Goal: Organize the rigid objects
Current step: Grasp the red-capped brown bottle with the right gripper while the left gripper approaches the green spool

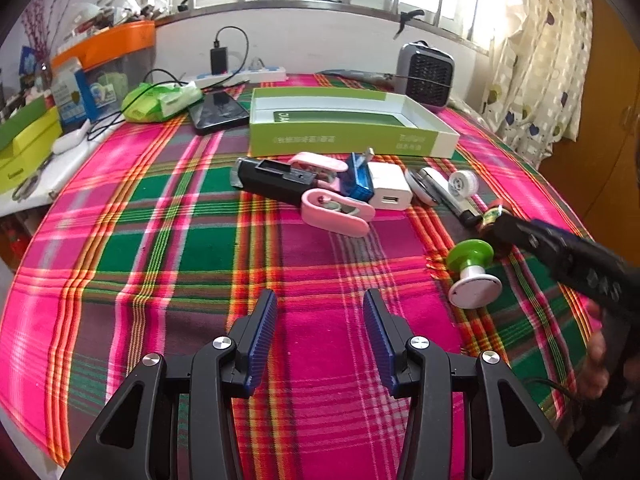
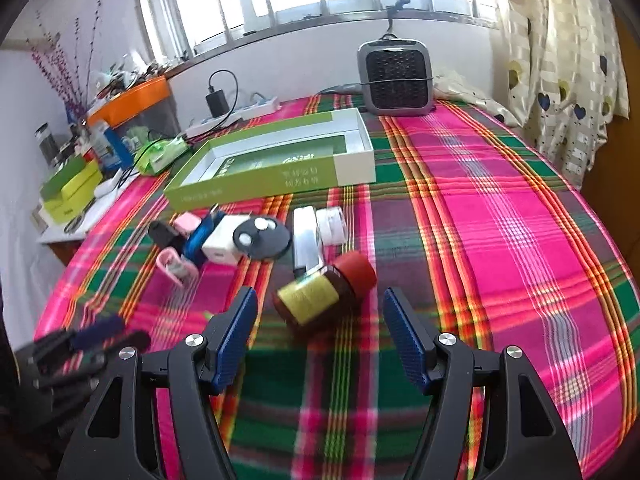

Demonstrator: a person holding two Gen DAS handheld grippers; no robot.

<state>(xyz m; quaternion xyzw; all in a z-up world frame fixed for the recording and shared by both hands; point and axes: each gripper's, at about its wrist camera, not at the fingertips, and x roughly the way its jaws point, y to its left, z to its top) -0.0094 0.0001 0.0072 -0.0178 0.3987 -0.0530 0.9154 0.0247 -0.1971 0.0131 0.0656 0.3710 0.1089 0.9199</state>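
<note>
Now both tools gape wide, gripping nothing. Right tool (image 2: pixel 320 336) hovers just short of a bottle (image 2: pixel 324 290) lying on its side on the plaid surface (image 2: pixel 500 240); left tool (image 1: pixel 320 336) hangs over bare cloth. Clutter lies before the box (image 1: pixel 352 136).

box (image 2: pixel 256 168): we see it at 12 o'clock of the clutter, on the blanket (image 2: pixel 500 208)
heater (image 2: pixel 396 76): 1 o'clock behind box
bottle (image 2: pixel 324 292): lying at 6 o'clock of charger (image 2: pixel 222 242) cluster
power strip (image 2: pixel 236 114): 11 o'clock, behind box
</note>
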